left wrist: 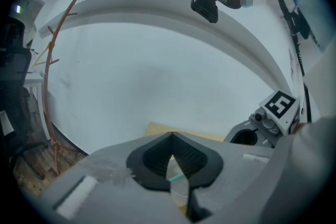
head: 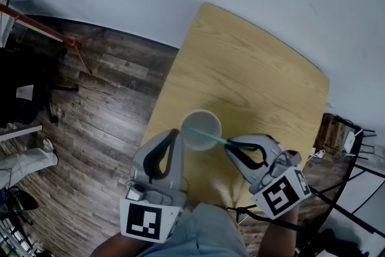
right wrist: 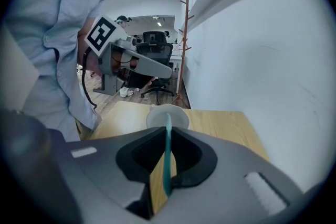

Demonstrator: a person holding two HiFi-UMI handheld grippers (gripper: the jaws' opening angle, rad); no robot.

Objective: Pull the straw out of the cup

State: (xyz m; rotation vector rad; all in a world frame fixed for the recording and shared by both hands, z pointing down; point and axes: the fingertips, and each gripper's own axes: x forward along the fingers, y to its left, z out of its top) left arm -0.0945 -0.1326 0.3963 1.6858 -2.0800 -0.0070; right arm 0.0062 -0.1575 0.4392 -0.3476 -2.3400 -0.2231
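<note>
While the pull is getting under way, the head view is showing the cup (head: 212, 119) sitting near the 6 o'clock edge of the table (head: 252, 69). The straw (head: 207, 136) is leaning out of it toward 4 o'clock. The right gripper (head: 229, 144) is clamping the straw's outer end at that 4 o'clock side. The left gripper (head: 178, 132) is lying at the cup's 8 o'clock, its tip seeming to brush the rim from this angle.

In the left gripper view, the left gripper's (left wrist: 171, 135) jaws are meeting at their tips with nothing pinched between them. Through the slit beneath them the cup (left wrist: 177, 194) and a short piece of straw (left wrist: 177, 178) are showing.

In the right gripper view, the right gripper's (right wrist: 167, 131) jaws are squeezing the straw (right wrist: 167, 160), which is running toward 12 o'clock with its far end dipping into the cup (right wrist: 157, 115). The left gripper (right wrist: 169, 73) is hovering above the cup at 12 o'clock, with open background showing between the two, so it is apparently not steadying anything.

By my reckoning the extraction is only beginning, since the straw's far end is sitting inside the rim. The next move is calling for a steady draw along the straw's own line, up and away, because a sideways tug on an unheld cup could be tipping it.
</note>
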